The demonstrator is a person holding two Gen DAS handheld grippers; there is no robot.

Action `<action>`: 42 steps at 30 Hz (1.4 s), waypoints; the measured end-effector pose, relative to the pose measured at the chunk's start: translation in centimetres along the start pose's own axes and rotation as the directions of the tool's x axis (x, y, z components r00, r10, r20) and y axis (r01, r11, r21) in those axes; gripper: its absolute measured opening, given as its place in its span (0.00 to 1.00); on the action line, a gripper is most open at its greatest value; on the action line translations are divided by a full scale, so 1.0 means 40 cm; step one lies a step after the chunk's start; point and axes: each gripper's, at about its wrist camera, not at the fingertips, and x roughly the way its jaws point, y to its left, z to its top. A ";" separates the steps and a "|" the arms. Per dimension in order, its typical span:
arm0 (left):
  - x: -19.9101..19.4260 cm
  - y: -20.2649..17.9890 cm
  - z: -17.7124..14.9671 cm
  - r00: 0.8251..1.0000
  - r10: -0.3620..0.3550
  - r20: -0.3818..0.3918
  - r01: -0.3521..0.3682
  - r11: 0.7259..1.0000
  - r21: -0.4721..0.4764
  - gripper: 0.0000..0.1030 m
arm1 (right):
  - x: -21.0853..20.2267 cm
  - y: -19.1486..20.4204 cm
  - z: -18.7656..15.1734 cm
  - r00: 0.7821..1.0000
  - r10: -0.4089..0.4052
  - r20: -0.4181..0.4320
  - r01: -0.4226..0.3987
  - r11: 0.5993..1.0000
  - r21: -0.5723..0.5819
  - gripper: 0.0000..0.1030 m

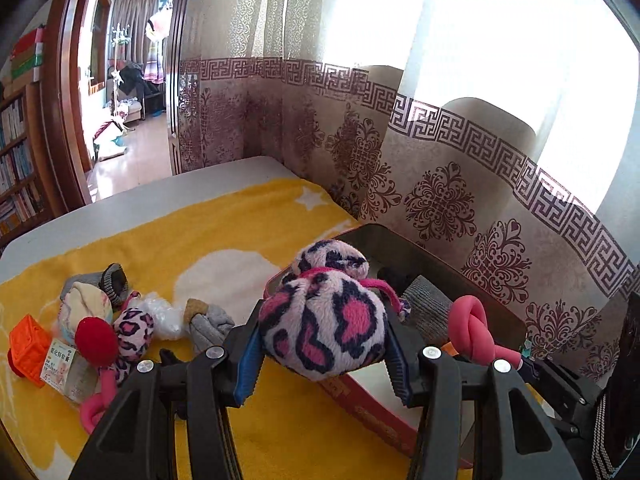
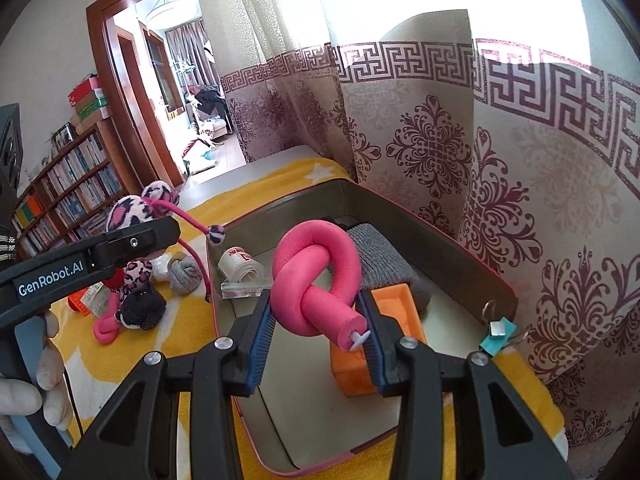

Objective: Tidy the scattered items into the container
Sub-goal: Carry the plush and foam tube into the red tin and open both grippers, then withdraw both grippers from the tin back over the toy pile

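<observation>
My left gripper [image 1: 322, 354] is shut on a pink leopard-print plush pouch [image 1: 324, 320] and holds it above the near edge of the metal tin [image 1: 384, 236]. My right gripper [image 2: 318, 326] is shut on a knotted pink foam roller [image 2: 316, 280] and holds it over the tin [image 2: 472, 264]. Inside the tin lie a grey knitted item [image 2: 384, 264], an orange block [image 2: 380, 320], a white roll [image 2: 240, 266] and a teal binder clip [image 2: 498, 334]. The left gripper with the pouch [image 2: 136, 216] shows at the left of the right wrist view.
On the yellow blanket [image 1: 240, 240], left of the tin, lies a pile: grey socks [image 1: 210, 320], a second leopard plush [image 1: 132, 330], a red ball [image 1: 96, 340], an orange block [image 1: 28, 344], a small printed box [image 1: 64, 368], a plastic bag [image 1: 162, 316]. A patterned curtain [image 1: 440, 184] hangs right behind the tin.
</observation>
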 end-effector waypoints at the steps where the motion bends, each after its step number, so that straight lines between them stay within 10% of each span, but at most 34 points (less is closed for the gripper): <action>1: 0.005 -0.013 0.007 1.000 -0.013 0.000 0.013 1.000 0.005 0.52 | 0.004 -0.003 0.000 1.000 0.000 -0.005 0.000 1.000 0.003 0.43; 10: 0.011 -0.097 0.072 0.993 -0.106 0.044 0.103 0.992 0.067 0.52 | 0.027 -0.021 -0.002 1.000 0.011 -0.029 -0.011 1.000 0.022 0.43; 15: 0.088 -0.103 0.063 0.991 -0.118 -0.055 0.122 0.990 0.067 0.55 | 0.027 -0.034 0.001 0.999 0.039 -0.030 -0.037 0.998 0.054 0.57; 22: 0.093 -0.061 0.035 0.996 -0.074 -0.058 0.075 0.997 0.019 0.76 | 0.025 -0.048 0.000 0.999 0.040 -0.016 -0.039 0.995 0.091 0.76; 42: -0.067 0.189 -0.056 0.996 0.090 -0.011 -0.090 0.987 -0.132 0.76 | -0.002 0.021 -0.009 0.997 0.075 0.008 -0.076 0.995 0.071 0.76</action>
